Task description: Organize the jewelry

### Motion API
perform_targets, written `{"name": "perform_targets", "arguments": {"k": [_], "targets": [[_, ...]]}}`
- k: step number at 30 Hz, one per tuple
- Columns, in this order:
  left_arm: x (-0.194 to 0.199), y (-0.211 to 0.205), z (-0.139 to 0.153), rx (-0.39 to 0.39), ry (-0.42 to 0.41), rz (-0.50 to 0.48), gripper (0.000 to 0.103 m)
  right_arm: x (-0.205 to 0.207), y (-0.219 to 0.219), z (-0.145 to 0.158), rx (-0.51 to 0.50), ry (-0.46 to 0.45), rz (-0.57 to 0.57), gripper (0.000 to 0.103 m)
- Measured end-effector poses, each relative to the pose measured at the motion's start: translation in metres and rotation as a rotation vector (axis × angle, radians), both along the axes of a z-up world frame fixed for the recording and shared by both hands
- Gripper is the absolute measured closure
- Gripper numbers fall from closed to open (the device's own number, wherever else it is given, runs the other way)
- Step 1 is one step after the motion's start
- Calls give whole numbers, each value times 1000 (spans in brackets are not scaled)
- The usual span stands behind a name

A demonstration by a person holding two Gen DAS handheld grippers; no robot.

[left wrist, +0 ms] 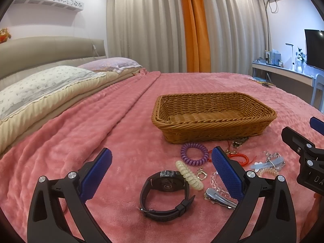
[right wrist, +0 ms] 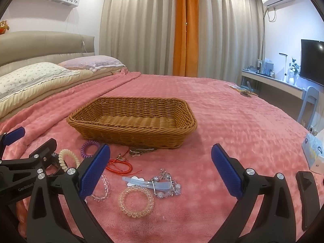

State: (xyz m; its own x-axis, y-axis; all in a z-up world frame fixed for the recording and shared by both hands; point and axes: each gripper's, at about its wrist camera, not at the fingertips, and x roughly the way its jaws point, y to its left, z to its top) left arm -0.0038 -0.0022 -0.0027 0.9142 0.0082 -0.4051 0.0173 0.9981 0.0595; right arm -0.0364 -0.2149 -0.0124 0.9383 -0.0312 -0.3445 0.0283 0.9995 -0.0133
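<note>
An empty brown wicker basket (left wrist: 212,119) (right wrist: 131,121) sits on the pink bed. In front of it lie loose pieces: a black watch (left wrist: 165,194), a cream coil tie (left wrist: 188,175), a purple coil tie (left wrist: 194,154), a silver hair clip (left wrist: 219,198), a red cord (right wrist: 119,165), a clear coil bracelet (right wrist: 135,200), a pale blue clip (right wrist: 145,182) and a crystal bead bracelet (right wrist: 168,186). My left gripper (left wrist: 162,166) is open above the watch. My right gripper (right wrist: 161,166) is open above the blue clip and bracelets.
The pink blanket (left wrist: 101,121) covers the bed, with pillows (left wrist: 40,87) at the far left. A desk (right wrist: 273,81) with a monitor stands at the right. A tissue box (right wrist: 313,149) lies at the bed's right edge. Curtains hang behind.
</note>
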Motion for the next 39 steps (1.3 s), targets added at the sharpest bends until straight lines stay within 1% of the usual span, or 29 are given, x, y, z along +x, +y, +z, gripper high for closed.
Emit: {"name": "perform_targets", "arguments": {"k": [31, 39], "targets": [[0, -1, -1, 3, 0, -1, 7, 0, 1, 0, 0, 0, 2, 8], [0, -2, -1, 3, 0, -1, 7, 0, 4, -1, -14, 2, 2, 8]]}}
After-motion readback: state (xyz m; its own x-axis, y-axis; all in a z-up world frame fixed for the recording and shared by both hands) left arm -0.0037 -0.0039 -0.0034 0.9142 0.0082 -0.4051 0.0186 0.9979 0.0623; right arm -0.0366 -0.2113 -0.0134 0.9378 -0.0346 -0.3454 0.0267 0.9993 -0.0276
